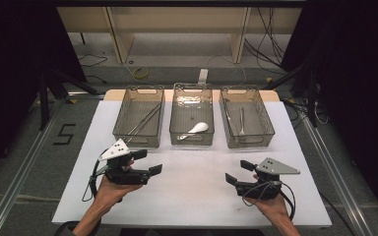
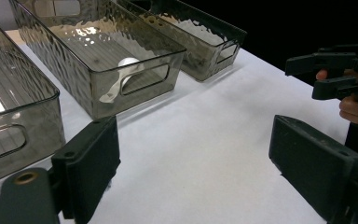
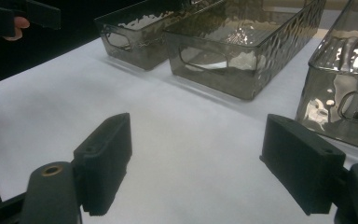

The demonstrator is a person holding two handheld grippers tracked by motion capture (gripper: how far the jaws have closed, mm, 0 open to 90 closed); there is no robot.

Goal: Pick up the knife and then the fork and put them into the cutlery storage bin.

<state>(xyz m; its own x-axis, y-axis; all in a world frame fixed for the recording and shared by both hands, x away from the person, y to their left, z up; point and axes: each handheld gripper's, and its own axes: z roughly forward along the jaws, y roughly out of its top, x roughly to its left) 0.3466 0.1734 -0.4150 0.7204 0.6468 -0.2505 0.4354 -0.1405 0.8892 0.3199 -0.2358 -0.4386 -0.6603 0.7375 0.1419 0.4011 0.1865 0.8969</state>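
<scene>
Three clear smoky plastic bins stand side by side along the far part of the white tabletop (image 1: 187,177). The left bin (image 1: 139,116) holds a pair of thin metal chopsticks (image 1: 145,120) lying on a slant. The middle bin (image 1: 192,119) holds a white spoon (image 1: 196,130), its bowl toward the right and its handle running to the near left corner. The right bin (image 1: 246,116) holds a slim metal utensil (image 1: 242,120) lying lengthwise; whether it is a fork or a spoon cannot be told.

A person's two hands come in from the near edge, each with a gripper. The left gripper (image 1: 145,161) sits over the near left part of the tabletop, just in front of the left bin, jaws pointing right. Its jaws stand wide apart with nothing between them; in the left gripper view the bare white surface shows in the gap.

The right gripper (image 1: 238,172) hangs over the near right part, well apart from the left one, jaws pointing left toward it. Its jaws are likewise spread wide and hold nothing. Neither gripper touches a bin.
</scene>
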